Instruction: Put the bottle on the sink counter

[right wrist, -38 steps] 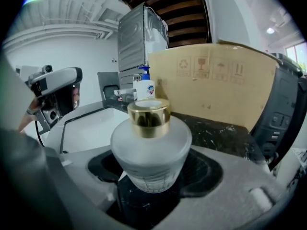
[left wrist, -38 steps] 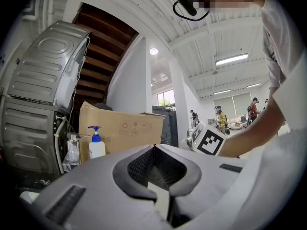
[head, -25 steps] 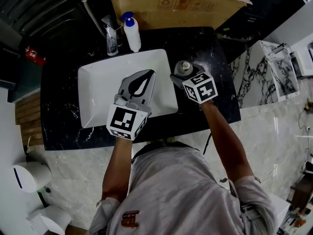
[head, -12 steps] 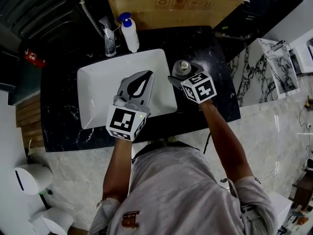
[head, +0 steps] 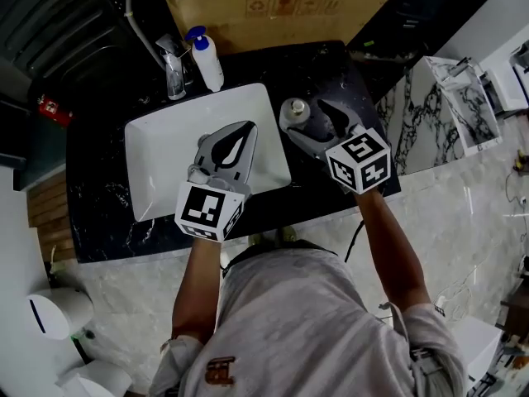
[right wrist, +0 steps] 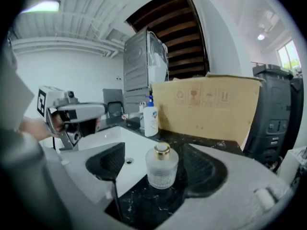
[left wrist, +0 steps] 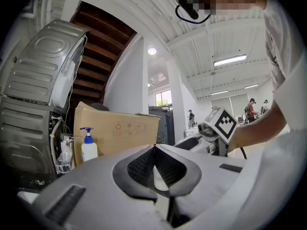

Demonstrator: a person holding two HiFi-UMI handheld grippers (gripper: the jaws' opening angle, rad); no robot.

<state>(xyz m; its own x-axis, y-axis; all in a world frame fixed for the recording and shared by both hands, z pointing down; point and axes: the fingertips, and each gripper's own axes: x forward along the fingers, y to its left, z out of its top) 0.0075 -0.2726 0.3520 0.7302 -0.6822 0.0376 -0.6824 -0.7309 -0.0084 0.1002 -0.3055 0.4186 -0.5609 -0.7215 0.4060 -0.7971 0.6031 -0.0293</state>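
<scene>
Sink counter (head: 351,77): bottle (right wrist: 161,169) stood untouched between wide-open jaws of right gripper (head: 307,121); may be toppled if clipped on withdrawal. Left gripper (left wrist: 154,152) closed, empty.

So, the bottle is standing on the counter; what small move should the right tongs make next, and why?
Probably draw the right tongs straight back. Their jaws stand wide apart, clear of the bottle, which stands upright on the black counter beside the sink; a straight retreat should avoid knocking it.
</scene>
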